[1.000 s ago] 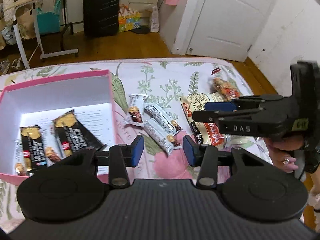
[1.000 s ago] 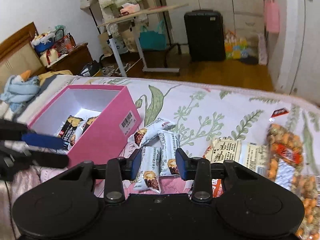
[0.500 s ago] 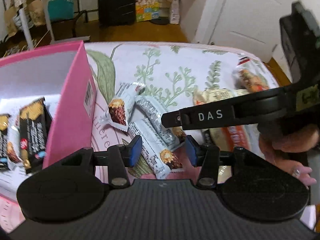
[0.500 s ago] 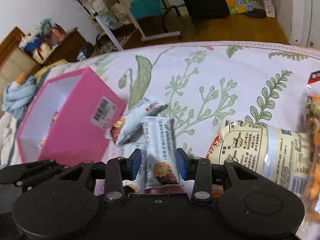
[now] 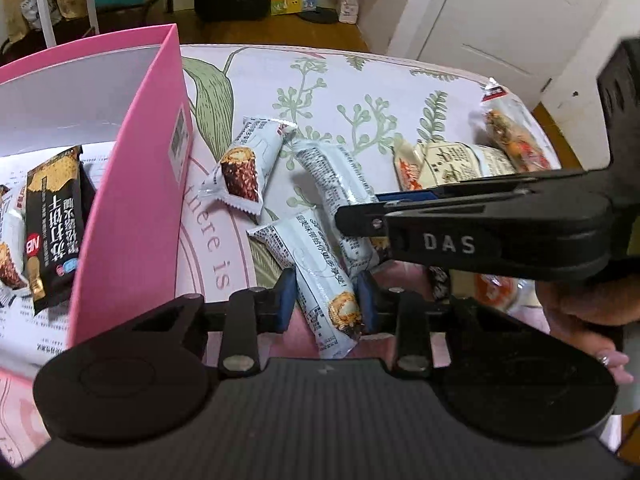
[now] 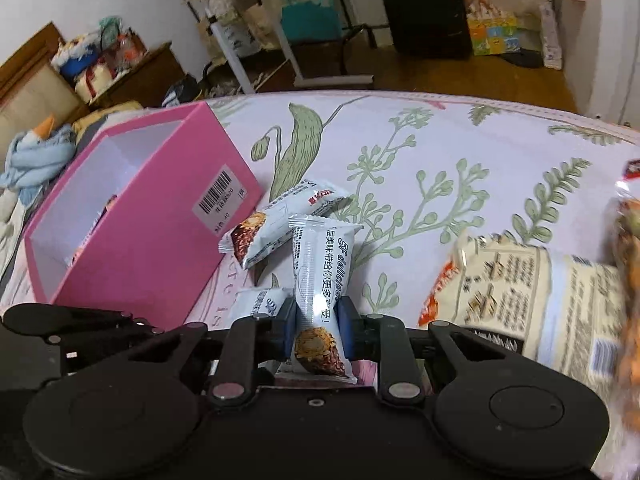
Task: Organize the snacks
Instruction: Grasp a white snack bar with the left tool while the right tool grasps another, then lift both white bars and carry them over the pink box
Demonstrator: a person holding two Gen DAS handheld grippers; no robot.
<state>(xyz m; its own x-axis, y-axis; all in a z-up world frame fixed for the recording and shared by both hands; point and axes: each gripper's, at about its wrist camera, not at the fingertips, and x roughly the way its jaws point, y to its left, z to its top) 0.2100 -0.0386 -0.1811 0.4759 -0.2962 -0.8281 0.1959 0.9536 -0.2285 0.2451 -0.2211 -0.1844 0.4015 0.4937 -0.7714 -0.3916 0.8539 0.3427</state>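
Observation:
Three white snack bars lie on the floral bedspread beside a pink box (image 5: pixel 132 216). My left gripper (image 5: pixel 326 302) straddles the nearest white bar (image 5: pixel 316 276); its pads sit close on both sides, touching or nearly so. My right gripper (image 6: pixel 318 322) is shut on a second white bar (image 6: pixel 320 276), which stands between its pads. In the left wrist view the right gripper (image 5: pixel 360 216) reaches in from the right over that bar (image 5: pixel 340 196). A third bar (image 5: pixel 244 168) (image 6: pixel 276 228) lies next to the box (image 6: pixel 148 240). Black snack packs (image 5: pixel 52 220) lie inside the box.
A large cream snack bag (image 5: pixel 448 164) (image 6: pixel 532 292) and an orange-filled clear bag (image 5: pixel 516 136) (image 6: pixel 632 300) lie to the right. Beyond the bed edge stand a black suitcase (image 6: pixel 424 4), a folding table (image 6: pixel 256 28) and a white door (image 5: pixel 500 20).
Both grippers moved down onto the white bars. The right gripper closed on one bar. The left gripper's jaws narrowed around the nearest bar.

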